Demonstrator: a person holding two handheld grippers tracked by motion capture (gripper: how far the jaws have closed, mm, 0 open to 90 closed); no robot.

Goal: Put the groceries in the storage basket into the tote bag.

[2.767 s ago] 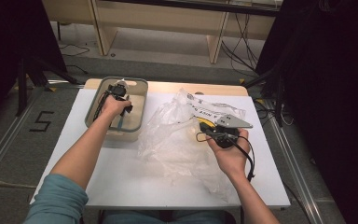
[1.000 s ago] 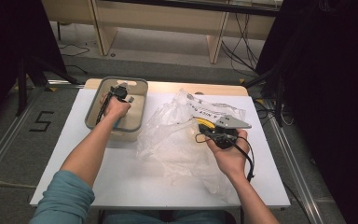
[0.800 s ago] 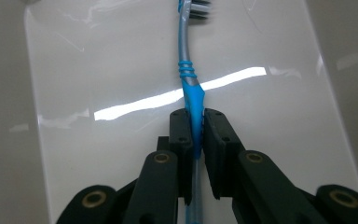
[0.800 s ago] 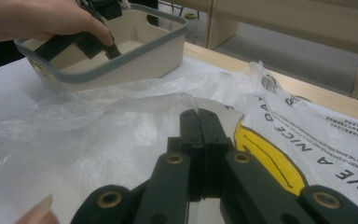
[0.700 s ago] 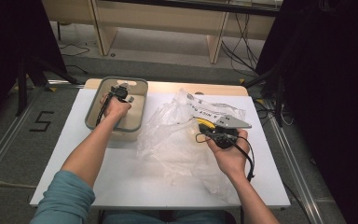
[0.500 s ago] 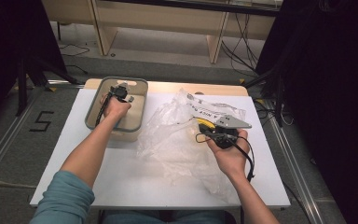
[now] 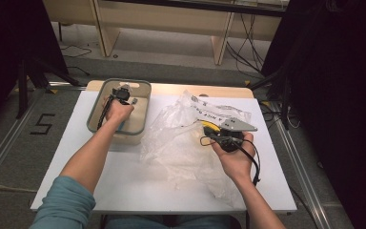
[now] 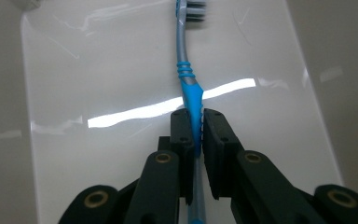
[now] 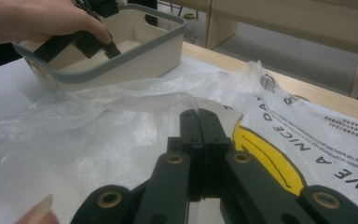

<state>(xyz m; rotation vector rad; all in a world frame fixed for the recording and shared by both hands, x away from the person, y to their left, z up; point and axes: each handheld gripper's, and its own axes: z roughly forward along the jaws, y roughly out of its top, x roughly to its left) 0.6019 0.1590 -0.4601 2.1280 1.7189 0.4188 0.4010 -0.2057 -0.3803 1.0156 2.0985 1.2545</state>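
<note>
In the high view the left gripper (image 7: 122, 92) sits in the upper left of the frame, held down inside the beige bin (image 7: 142, 110) with a grey rim that rests on the white table (image 7: 124, 186). In the left gripper view its 2 black jaws, rising from the bottom centre, are clamped on the blue handle of a toothbrush (image 8: 189, 79); the grey neck runs straight up to the bristle head at the top edge, over the bin's pale glossy floor. The right gripper (image 7: 218, 135) lies at centre right of the high view, on a crumpled clear plastic bag (image 7: 181, 138) spread just beside the bin. In the right gripper view its jaws are pressed together at the bottom centre, pinching a thin fold of the bag, with the bag's yellow mark and black lettering at lower right and the bin at upper left.
</note>
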